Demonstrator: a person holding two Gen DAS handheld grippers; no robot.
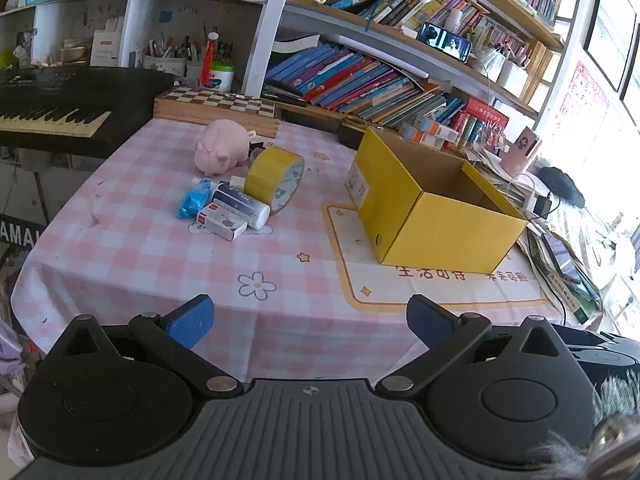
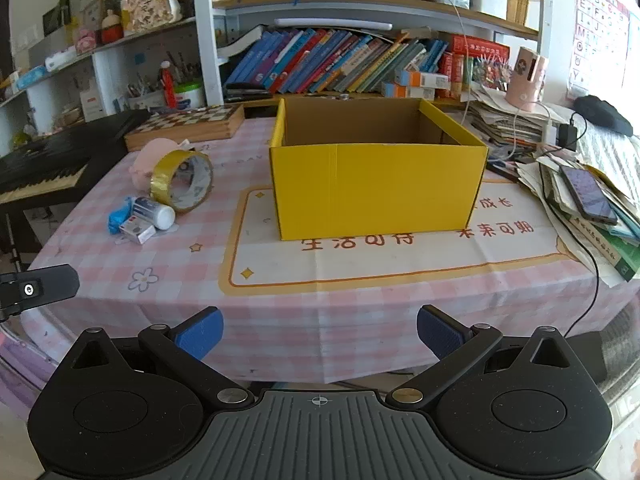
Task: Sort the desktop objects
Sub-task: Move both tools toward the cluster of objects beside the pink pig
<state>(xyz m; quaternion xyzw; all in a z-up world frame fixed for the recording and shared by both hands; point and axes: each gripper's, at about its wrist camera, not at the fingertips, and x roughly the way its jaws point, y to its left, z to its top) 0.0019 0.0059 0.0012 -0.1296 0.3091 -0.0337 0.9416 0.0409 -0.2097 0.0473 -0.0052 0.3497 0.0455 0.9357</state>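
An open yellow cardboard box (image 1: pixel 436 216) (image 2: pixel 376 188) stands on the pink checked tablecloth; what I see of its inside is empty. Left of it lies a cluster: a pink pig toy (image 1: pixel 222 146) (image 2: pixel 150 158), a yellow tape roll (image 1: pixel 276 178) (image 2: pixel 182 180), a white bottle (image 1: pixel 244 204) (image 2: pixel 154 210), a blue packet (image 1: pixel 194 198) (image 2: pixel 118 216) and a small white and red box (image 1: pixel 222 222) (image 2: pixel 136 232). My left gripper (image 1: pixel 310 322) and right gripper (image 2: pixel 320 332) are both open and empty, at the table's near edge, apart from all objects.
A chessboard box (image 1: pixel 216 106) (image 2: pixel 188 124) lies behind the cluster. A black keyboard (image 1: pixel 52 112) stands at the left. Stacked papers, a phone (image 2: pixel 588 194) and cables lie on the right. Bookshelves rise behind the table. The left gripper's edge (image 2: pixel 36 288) shows in the right wrist view.
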